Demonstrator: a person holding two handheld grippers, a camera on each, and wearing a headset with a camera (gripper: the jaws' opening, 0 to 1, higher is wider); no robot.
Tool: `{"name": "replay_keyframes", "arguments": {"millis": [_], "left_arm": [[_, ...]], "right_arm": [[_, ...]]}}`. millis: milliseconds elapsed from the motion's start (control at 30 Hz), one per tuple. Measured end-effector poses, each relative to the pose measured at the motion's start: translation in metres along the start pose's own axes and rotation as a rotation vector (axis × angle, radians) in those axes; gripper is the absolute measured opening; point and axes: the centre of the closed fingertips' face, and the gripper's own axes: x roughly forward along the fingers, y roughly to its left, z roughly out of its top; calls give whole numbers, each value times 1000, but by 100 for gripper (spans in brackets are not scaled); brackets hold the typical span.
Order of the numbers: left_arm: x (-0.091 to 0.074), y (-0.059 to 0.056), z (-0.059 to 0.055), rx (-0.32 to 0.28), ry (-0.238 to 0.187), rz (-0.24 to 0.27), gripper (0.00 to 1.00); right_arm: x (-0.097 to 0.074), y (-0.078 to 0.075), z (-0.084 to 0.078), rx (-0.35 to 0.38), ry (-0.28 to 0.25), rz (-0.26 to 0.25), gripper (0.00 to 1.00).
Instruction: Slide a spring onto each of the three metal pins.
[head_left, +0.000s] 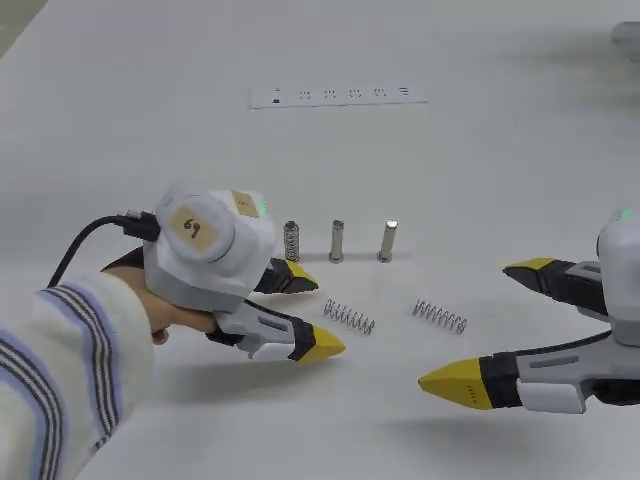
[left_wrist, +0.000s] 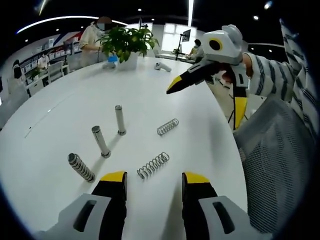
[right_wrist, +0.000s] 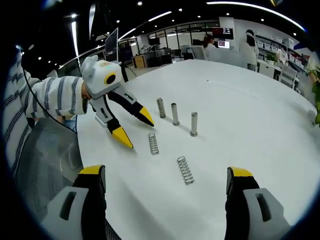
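Three metal pins stand in a row on the white table. The left pin (head_left: 291, 240) (left_wrist: 81, 167) (right_wrist: 161, 107) wears a spring; the middle pin (head_left: 337, 241) (left_wrist: 100, 141) (right_wrist: 174, 114) and the right pin (head_left: 387, 241) (left_wrist: 120, 120) (right_wrist: 193, 124) are bare. Two loose springs lie in front of them: one (head_left: 348, 317) (left_wrist: 153, 165) (right_wrist: 153, 143) just ahead of my left gripper (head_left: 312, 312) (left_wrist: 155, 177), which is open. The other spring (head_left: 440, 316) (left_wrist: 167, 127) (right_wrist: 185, 170) lies left of my right gripper (head_left: 480, 325) (right_wrist: 166, 171), open wide and holding nothing.
A white power strip (head_left: 338, 96) lies flat at the back of the table. A potted plant (left_wrist: 127, 42) stands at the table's far end. A mesh chair (left_wrist: 280, 165) is beside the table. People stand in the background.
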Motion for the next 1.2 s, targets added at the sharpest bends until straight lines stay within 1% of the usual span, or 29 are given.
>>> {"name": "replay_keyframes", "arguments": {"millis": [167,200,233,267,367,433,467,600,733,900,1000,1067,1200], "left_arm": [[7,2,-2,32,28,-15,30],[9,2,-3,46,34,-15,28],[11,2,-4,72,54,-19,28],[12,2,-5,78,60,-20,29],[16,1,-1,95,51,-22,28],[18,1,-1,105,55,-27,26],[19,1,-1,119,63,-27,25],[21,2,-7,126,92,-26,22],[20,3,-6,120,94,-12,17],[20,2,-7,121,96,-6,16],[19,-1,-8,132,99,-13,11],[18,-1,-9,140,102,-14,6],[18,0,-9,139,101,-15,6]], "right_arm": [[0,2,-2,3,3,3,99],[0,2,-3,5,5,4,99],[1,3,-4,7,9,5,99],[1,3,-4,7,10,6,99],[1,4,-4,9,10,8,99],[1,4,-4,10,8,9,99],[1,4,-3,10,7,9,99],[0,5,-4,13,7,13,98],[-1,6,-5,12,7,13,97],[-1,7,-6,7,8,18,96],[-1,8,-6,7,8,23,96],[-1,8,-7,5,10,23,96],[-1,9,-7,4,9,24,95]]}}
